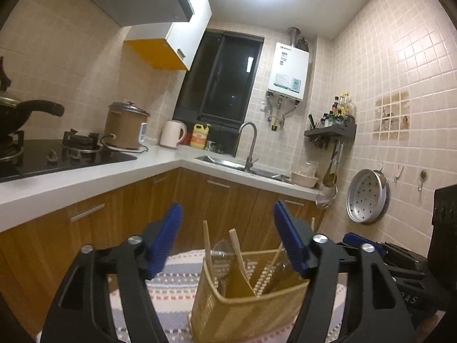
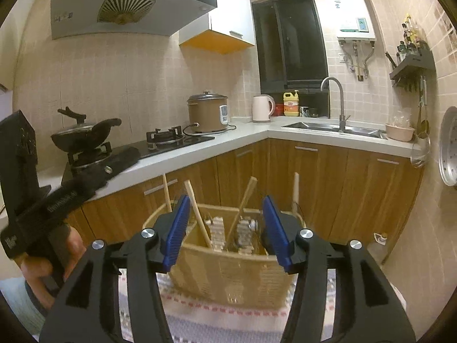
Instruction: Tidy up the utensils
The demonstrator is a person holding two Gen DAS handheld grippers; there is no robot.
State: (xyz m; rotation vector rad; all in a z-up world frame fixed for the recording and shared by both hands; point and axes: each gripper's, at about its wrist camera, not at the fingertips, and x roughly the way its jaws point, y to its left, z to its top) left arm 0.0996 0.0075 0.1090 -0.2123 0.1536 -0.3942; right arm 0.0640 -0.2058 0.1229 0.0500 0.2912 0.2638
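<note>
A woven tan utensil basket (image 1: 245, 311) stands on a striped cloth (image 1: 171, 283), with several wooden utensils (image 1: 238, 253) and a clear spoon standing in it. My left gripper (image 1: 228, 237) is open and empty, just above the basket's near side. In the right wrist view the same basket (image 2: 228, 274) holds several wooden handles (image 2: 197, 214) in its compartments. My right gripper (image 2: 227, 230) is open and empty, its blue fingers (image 2: 177, 228) either side of the basket's top. The left gripper's body (image 2: 57, 197) shows at that view's left.
A white L-shaped counter (image 2: 251, 131) runs behind, with a gas hob and wok (image 2: 82, 137), rice cooker (image 2: 208, 111), kettle (image 2: 262, 108), sink and tap (image 2: 337, 125). Wooden cabinets (image 2: 328, 177) lie below. A steamer tray (image 1: 368, 197) and strainer hang on the right wall.
</note>
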